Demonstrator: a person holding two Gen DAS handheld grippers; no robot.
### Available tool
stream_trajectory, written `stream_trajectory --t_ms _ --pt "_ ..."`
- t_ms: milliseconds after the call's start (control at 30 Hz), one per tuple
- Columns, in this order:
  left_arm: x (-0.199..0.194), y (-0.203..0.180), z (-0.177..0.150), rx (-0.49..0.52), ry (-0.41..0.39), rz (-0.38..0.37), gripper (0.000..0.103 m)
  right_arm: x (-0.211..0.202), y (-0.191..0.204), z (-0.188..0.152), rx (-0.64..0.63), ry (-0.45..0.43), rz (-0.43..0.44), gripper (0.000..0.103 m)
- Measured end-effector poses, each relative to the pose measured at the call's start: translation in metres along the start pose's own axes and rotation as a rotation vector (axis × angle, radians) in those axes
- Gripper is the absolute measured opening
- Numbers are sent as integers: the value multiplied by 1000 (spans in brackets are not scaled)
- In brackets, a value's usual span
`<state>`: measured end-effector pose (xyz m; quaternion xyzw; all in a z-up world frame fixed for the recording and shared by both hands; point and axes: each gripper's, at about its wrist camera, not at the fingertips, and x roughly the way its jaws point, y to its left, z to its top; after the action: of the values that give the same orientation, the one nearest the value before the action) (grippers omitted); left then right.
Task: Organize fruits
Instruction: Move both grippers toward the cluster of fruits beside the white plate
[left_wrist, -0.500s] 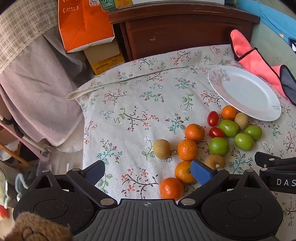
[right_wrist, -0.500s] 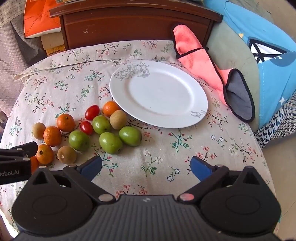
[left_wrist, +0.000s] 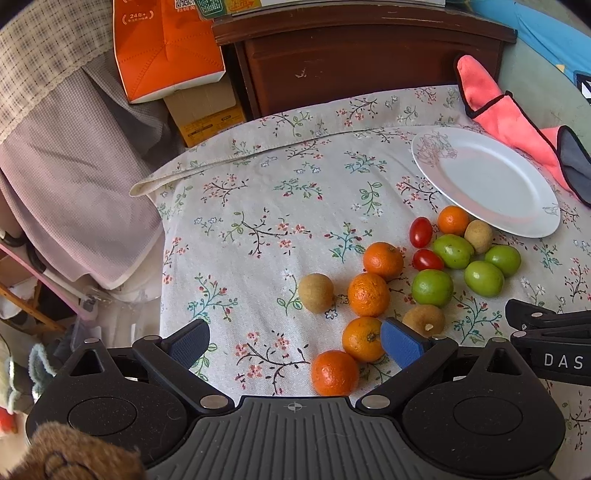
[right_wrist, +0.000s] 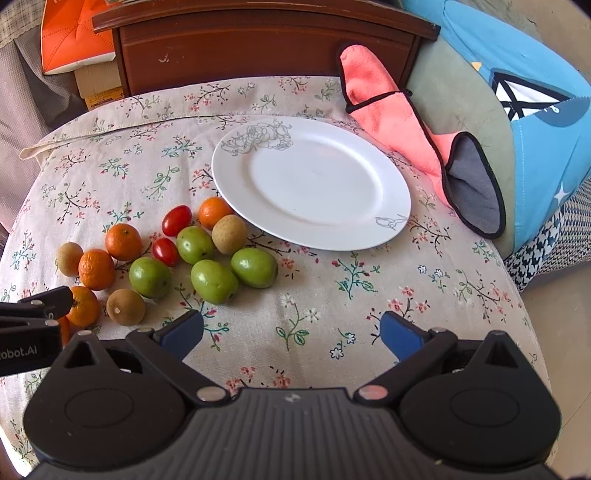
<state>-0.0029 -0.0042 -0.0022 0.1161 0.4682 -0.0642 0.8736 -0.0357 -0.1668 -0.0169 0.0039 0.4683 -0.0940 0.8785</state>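
White plate (right_wrist: 391, 192) bare | fruits (right_wrist: 214, 280) beside it | both grippers spread

Glossy white plate (right_wrist: 388, 221), matt floral cloth (right_wrist: 332, 295), dark polished wood cabinet (right_wrist: 258, 48)

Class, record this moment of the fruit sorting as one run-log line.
left gripper: open, above oranges | right gripper: open, empty | plate: empty | fruit: all on tablecloth
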Motion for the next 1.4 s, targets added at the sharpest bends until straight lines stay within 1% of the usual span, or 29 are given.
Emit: stream_trajectory --t_ms 133,367,500,567,667,733,800,1000,1200,1400 --pt "-1 0 1 3 -3 -2 100 0 2 0 -16 -9 -13 101" --pt "-2 2 3 -15 -12 -19 100 0 2 -1 -20 -3 -7 101" --pt "-1 1 3 -9 -9 -11 100 0 3 -1 -28 -4 -4 101" --pt "-2 0 3 -20 -24 -24 100 0 3 -1 -33 -6 -5 101" --pt "-2 0 2 -22 -31 -18 100 0 3 -1 -34 -8 -4 101" --pt "-1 0 2 -17 -18 -5 100 0 3 -1 -32 -9 -5 101" --pt "-1 0 2 -24 -16 -11 100 -1 3 -1 -32 -12 -4 101" --pt "0 -2 1 -11 3 2 100 -2 4 -1 -37 -19 0 101" --pt "-1 -4 0 -5 -3 16 100 -4 5 0 -48 -38 -17 101" --pt "-1 -5 -1 3 -4 22 100 -8 9 -1 -84 -76 -57 101"
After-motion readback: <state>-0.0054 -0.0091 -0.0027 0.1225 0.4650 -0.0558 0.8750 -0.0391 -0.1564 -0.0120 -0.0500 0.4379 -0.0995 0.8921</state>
